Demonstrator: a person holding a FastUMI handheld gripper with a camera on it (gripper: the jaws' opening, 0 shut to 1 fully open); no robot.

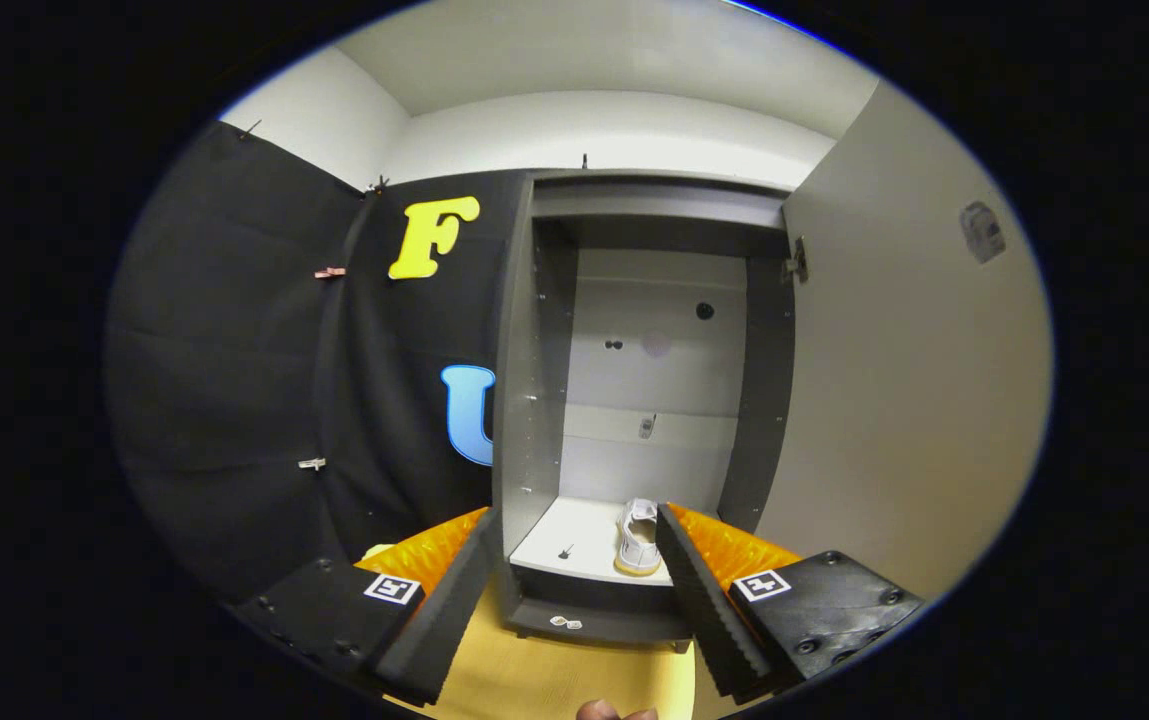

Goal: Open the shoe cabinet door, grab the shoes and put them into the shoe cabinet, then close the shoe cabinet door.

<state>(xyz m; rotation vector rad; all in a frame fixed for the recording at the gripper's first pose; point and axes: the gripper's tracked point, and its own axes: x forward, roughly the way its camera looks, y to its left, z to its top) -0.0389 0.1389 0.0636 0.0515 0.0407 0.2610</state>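
The grey shoe cabinet (524,400) stands straight ahead with its door (894,380) swung wide to the right. A white shoe (639,540) with a tan sole rests on the cabinet's bottom shelf (564,545), toe pointing outward, close to the right fingertip. My gripper (576,530) is open, its fingers spread in front of the cabinet's lower opening with nothing between them. The shoe lies beyond the fingers, untouched.
Black cloth wall hangs left of the cabinet. A yellowish wooden floor (554,680) lies below the fingers. A small dark mark (566,551) sits on the shelf left of the shoe. A fingertip of a person's hand (614,712) peeks in beneath the gripper.
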